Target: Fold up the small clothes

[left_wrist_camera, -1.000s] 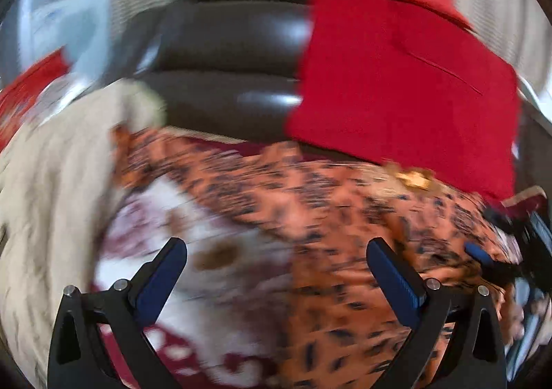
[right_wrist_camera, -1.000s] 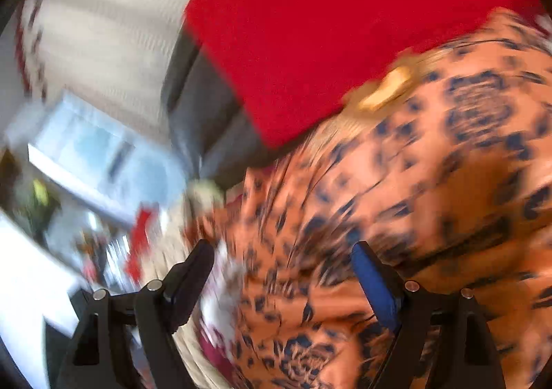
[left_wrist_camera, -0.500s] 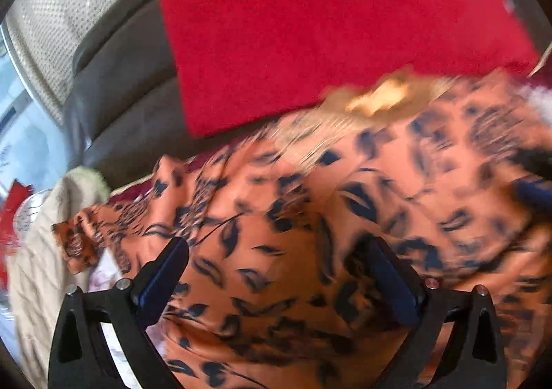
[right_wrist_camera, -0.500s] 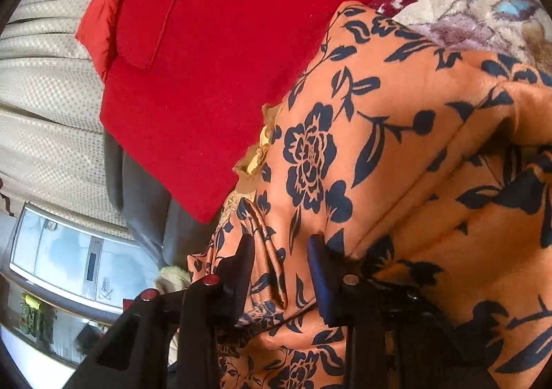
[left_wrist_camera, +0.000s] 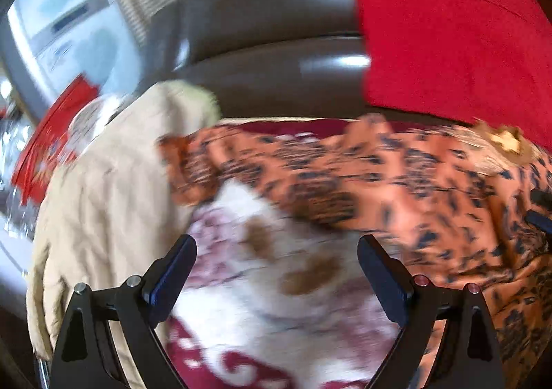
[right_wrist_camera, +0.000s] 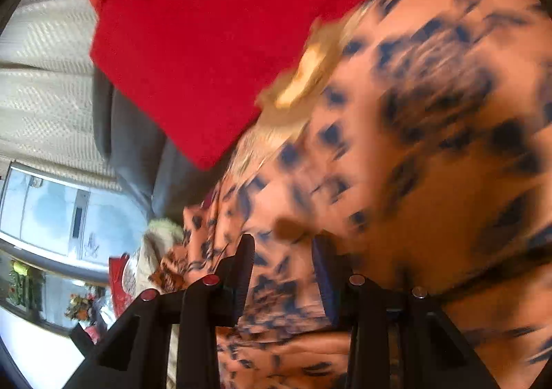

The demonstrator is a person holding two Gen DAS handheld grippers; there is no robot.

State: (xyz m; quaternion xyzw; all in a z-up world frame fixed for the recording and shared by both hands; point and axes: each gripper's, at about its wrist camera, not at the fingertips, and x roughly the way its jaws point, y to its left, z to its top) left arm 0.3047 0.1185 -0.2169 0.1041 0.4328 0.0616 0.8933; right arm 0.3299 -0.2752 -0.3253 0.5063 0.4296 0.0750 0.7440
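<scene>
An orange garment with dark floral print [left_wrist_camera: 396, 188] lies spread on a maroon and white patterned blanket [left_wrist_camera: 262, 302]. It fills the right wrist view [right_wrist_camera: 431, 147], with a gold trim patch [right_wrist_camera: 303, 75] at its edge. My left gripper [left_wrist_camera: 276, 271] is open and empty over the blanket, left of the garment. My right gripper [right_wrist_camera: 283, 268] has its jaws narrowed on a fold of the orange garment. Both views are blurred.
A red cushion [left_wrist_camera: 448, 26] leans on a dark leather sofa back [left_wrist_camera: 269, 26] behind the garment. A beige cloth [left_wrist_camera: 103, 199] lies at the left. A window [right_wrist_camera: 62, 213] and cluttered surface lie beyond.
My left gripper swung back left, off the garment to over the blanket, still open. My right gripper closed on a garment fold and has shifted with it.
</scene>
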